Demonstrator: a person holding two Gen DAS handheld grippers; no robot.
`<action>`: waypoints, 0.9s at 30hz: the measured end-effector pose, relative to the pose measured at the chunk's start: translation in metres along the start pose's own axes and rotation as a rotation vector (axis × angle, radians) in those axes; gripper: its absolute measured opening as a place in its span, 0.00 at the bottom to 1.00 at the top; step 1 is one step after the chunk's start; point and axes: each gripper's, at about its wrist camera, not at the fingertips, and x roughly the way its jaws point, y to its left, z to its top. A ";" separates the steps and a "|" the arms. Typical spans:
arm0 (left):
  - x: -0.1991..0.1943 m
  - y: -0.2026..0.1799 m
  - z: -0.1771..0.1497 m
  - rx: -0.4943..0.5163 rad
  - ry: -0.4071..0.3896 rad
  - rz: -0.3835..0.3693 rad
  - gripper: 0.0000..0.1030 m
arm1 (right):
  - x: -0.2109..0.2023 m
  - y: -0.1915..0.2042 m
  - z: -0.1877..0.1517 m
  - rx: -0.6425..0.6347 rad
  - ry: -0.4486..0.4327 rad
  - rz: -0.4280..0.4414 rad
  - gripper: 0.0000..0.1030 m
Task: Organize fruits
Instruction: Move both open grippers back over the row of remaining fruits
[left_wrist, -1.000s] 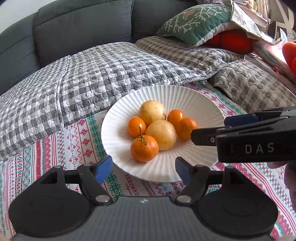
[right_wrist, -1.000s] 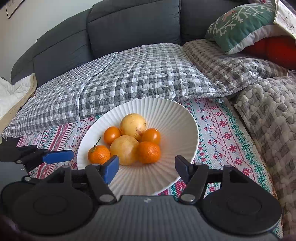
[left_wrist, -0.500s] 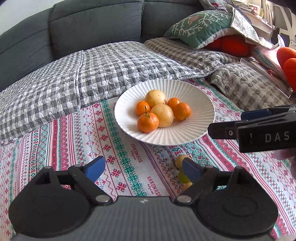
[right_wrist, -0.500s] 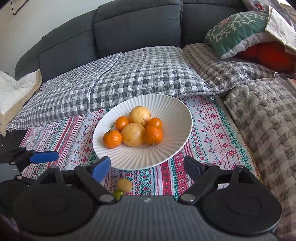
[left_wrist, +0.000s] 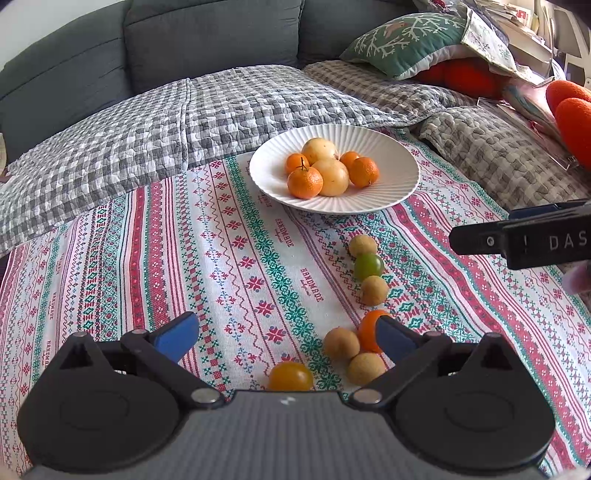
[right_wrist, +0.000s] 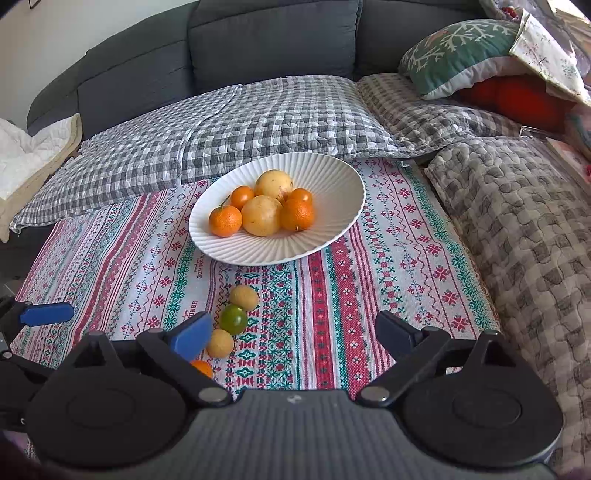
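Note:
A white ribbed plate (left_wrist: 399, 184) (right_wrist: 332, 192) on the patterned cloth holds several mandarins and two yellow fruits (left_wrist: 334, 177). Nearer to me, loose small fruits lie on the cloth: tan round ones (left_wrist: 363, 245), a green one (left_wrist: 368, 266) (right_wrist: 233, 319), an orange one (left_wrist: 367, 330) and a yellow-orange one (left_wrist: 290, 376). My left gripper (left_wrist: 284, 332) is open and empty above the cloth, its right finger just in front of the orange fruit. My right gripper (right_wrist: 291, 332) is open and empty; it also shows in the left wrist view (left_wrist: 517, 240) at the right.
The patterned cloth (left_wrist: 229, 258) lies over a sofa seat. A grey checked quilt (left_wrist: 184, 118) lies behind the plate, more quilted bedding (right_wrist: 517, 221) to the right. A green cushion (left_wrist: 406, 40) and orange cushions (left_wrist: 569, 107) sit at the back right.
Both grippers have pulled back from the plate and risen, so the plate looks farther away and the loose fruits on the cloth have come into view. Both stay open.

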 end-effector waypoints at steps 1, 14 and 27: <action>-0.002 0.002 -0.005 -0.005 -0.005 -0.004 0.94 | -0.002 0.000 -0.003 -0.008 -0.006 0.003 0.93; -0.016 0.018 -0.048 -0.031 0.016 -0.019 0.94 | -0.014 -0.011 -0.040 -0.095 -0.002 -0.001 0.96; -0.027 0.010 -0.097 -0.004 -0.040 -0.104 0.94 | -0.018 -0.028 -0.068 -0.026 0.009 0.000 0.97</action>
